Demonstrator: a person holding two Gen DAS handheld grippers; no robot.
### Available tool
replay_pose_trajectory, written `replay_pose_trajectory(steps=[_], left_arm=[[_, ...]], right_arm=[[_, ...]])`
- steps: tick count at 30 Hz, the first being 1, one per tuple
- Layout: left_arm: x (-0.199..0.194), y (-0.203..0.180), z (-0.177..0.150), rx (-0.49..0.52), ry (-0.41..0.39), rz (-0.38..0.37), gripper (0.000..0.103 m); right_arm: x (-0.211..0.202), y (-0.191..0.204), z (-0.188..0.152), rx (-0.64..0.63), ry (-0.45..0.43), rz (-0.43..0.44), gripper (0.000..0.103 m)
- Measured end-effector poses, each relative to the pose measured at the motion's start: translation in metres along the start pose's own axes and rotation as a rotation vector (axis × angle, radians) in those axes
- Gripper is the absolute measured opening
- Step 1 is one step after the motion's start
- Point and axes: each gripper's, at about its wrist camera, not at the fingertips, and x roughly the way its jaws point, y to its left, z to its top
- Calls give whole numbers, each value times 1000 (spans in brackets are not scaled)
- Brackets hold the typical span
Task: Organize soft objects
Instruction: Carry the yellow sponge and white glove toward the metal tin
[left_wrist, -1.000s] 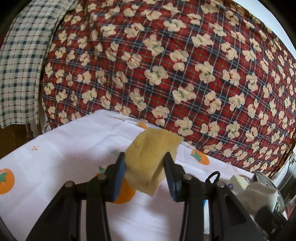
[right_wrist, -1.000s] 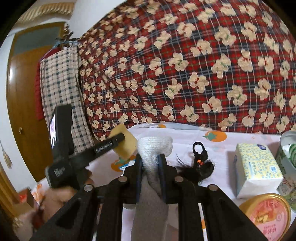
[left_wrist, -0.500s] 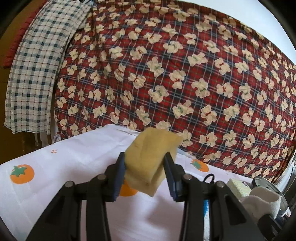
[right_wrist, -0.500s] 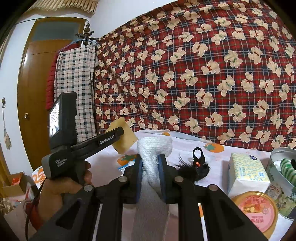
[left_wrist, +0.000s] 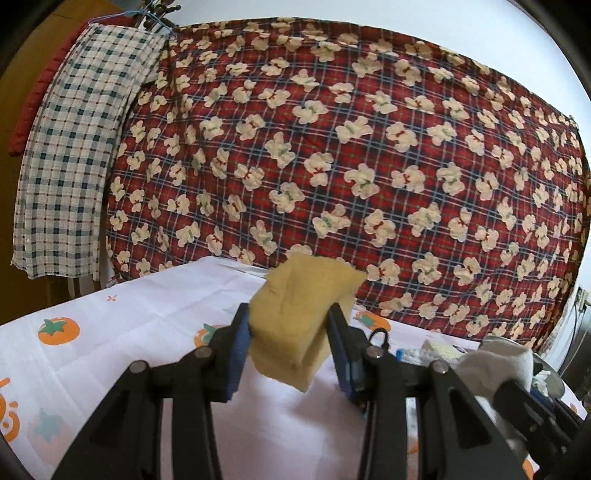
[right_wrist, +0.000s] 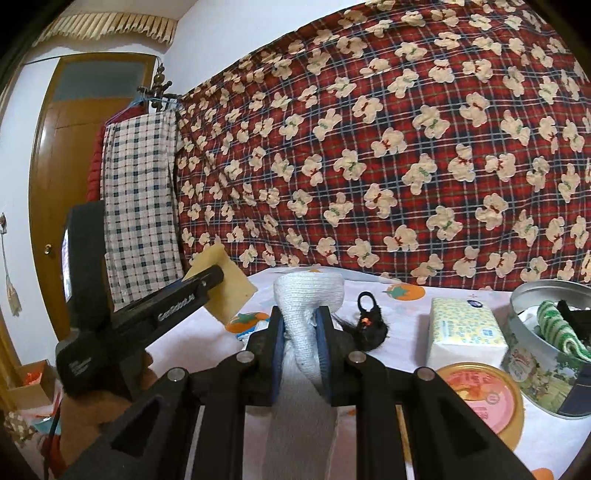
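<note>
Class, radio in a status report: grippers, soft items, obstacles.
Left gripper shut on yellow sponge. Right gripper shut on white sock. Both held above table; nothing blocking.

The only words that can be read are on the left gripper, seen from the right wrist camera. White letters run along its black side and look like "GenRobot.AI". Lower down, on the black handle by the hand, there are more small white letters, but they are too blurry to read.

The round tin has a picture and some curly writing on its side, too small to make out. The pack of tissues has a little dark blue badge on top, and its words cannot be read. The round lid shows a picture with no clear letters.
</note>
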Motion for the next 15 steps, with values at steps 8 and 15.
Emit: replay_pose_trajectory(steps=[8, 15], left_arm=[[-18, -17, -9, -13, 5, -41, 39], [-35, -43, -16, 34, -20, -62, 39]], right_arm=[[-22, -9, 0, 0, -47, -41, 19], [-40, -21, -1, -38, -74, -99, 19]])
